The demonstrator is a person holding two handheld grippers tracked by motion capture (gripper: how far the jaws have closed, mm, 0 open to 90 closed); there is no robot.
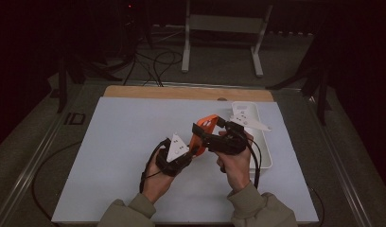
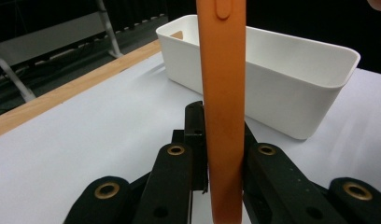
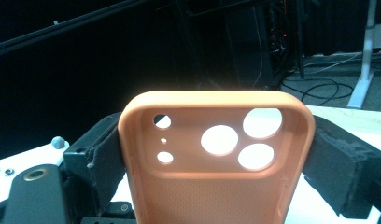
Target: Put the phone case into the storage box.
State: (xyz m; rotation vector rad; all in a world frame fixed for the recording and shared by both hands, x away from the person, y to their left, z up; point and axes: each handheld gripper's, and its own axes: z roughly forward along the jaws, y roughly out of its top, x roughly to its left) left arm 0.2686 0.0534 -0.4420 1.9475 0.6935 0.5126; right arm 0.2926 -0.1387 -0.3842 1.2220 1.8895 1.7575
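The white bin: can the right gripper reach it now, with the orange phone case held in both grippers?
Probably yes: the white bin lies open-topped beside the right gripper, but the left gripper also clamps the orange phone case.

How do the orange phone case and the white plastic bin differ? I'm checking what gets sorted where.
The orange phone case is thin and flat with round camera cut-outs; the white plastic bin is a deep, open-topped box. The case is held above the table, clamped by both hand-held grippers; the bin rests on the white tabletop. Both look empty.
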